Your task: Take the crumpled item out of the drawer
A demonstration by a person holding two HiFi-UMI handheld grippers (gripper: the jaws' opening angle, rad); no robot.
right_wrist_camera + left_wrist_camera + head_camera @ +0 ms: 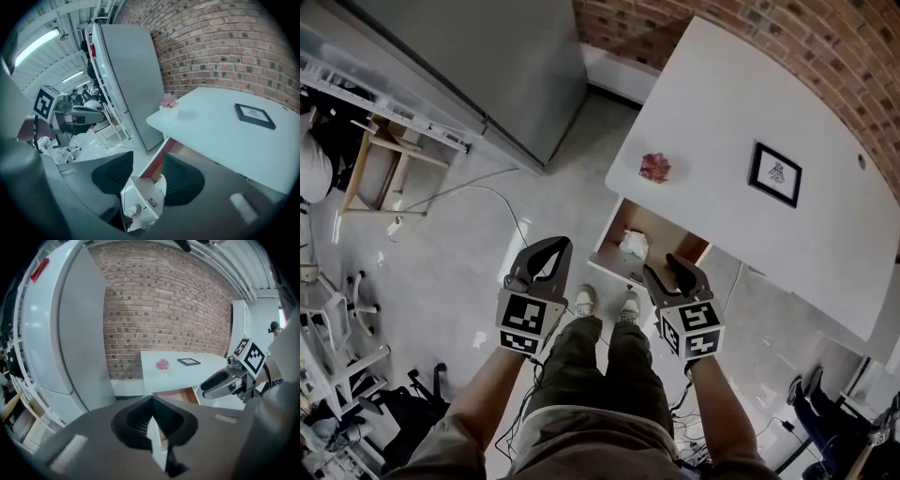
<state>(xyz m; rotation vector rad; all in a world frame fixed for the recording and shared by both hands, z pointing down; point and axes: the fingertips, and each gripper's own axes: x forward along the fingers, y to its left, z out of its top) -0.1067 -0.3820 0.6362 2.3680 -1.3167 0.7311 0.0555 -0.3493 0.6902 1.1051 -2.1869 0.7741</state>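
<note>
Grippers poised over the open drawer, reach not yet begun
Left gripper (551,251) hangs with jaws together, holding nothing; the white crumpled wad (634,245) lies in the drawer (654,225); right gripper (670,265), jaws apart and empty, would best drop straight in, clear of the drawer walls and the white table (722,122) edge overhanging the back

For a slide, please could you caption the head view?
Left gripper and right gripper near open drawer holding crumpled white item.
</note>
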